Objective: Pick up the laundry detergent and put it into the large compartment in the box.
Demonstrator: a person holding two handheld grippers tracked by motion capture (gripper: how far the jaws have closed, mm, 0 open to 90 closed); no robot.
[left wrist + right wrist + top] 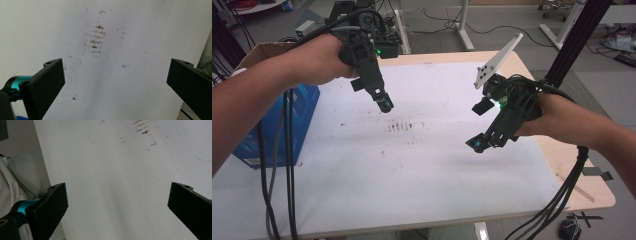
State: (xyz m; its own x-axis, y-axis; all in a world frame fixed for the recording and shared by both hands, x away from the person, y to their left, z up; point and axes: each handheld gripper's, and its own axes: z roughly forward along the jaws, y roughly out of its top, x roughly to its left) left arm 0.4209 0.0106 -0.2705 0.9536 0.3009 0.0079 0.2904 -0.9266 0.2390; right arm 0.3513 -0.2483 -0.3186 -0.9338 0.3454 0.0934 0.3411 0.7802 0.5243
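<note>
Brown smudges [404, 126]: a patch of short streaks on the white desk [437, 190], below and ahead of both grippers, between them, touched by neither.
Left gripper [385, 105]: held above the desk, tips pointing down; the smudges lie just ahead of it [96, 40]; jaws wide apart, nothing between them.
Right gripper [477, 145]: held off the desk, tips pointing down and leftward; smudges farther ahead [143, 128]; jaws spread wide, empty.
Blue box [287, 120]: behind the left forearm, at the desk's edge.

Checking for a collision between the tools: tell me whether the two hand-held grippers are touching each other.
Apart. The high view shows the left hand-held gripper and the right hand-held gripper with a wide stretch of white table between them.
</note>
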